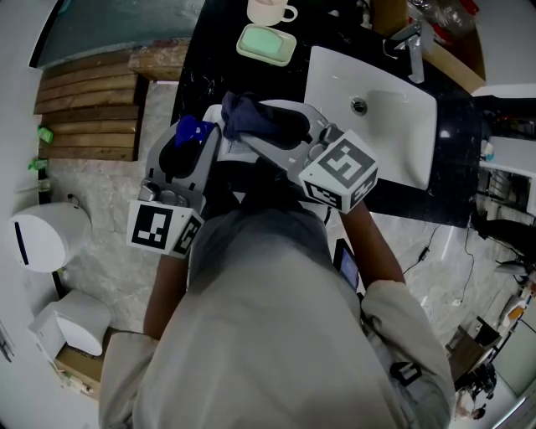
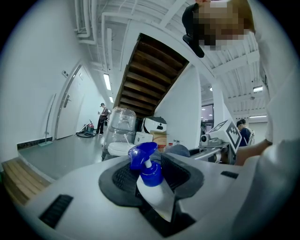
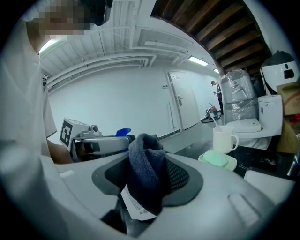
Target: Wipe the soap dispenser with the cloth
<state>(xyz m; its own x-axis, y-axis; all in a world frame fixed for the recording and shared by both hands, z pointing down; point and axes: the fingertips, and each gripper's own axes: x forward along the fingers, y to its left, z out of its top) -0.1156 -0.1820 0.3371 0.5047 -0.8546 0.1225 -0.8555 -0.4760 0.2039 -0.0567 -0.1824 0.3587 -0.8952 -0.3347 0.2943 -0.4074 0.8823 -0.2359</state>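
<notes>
The soap dispenser [image 2: 152, 183], a white bottle with a blue pump head [image 1: 194, 131], is clamped between the pads of my left gripper [image 2: 151, 176] and held above the counter. My right gripper [image 3: 147, 180] is shut on a dark blue-grey cloth [image 3: 146, 174] with a white label hanging from it. In the head view the cloth [image 1: 247, 113] sits just right of the pump head, close to it; whether they touch I cannot tell. The left gripper [image 3: 101, 143] shows at the left of the right gripper view, with the blue pump [image 3: 123, 132] above it.
A black counter [image 1: 209, 50] holds a white basin [image 1: 377, 134] with a tap [image 1: 410, 46], a green soap dish [image 1: 268, 43] and a white mug [image 1: 270, 10]. A wooden slatted bench [image 1: 84, 109] lies left. White toilet fittings [image 1: 42, 239] stand on the marble floor.
</notes>
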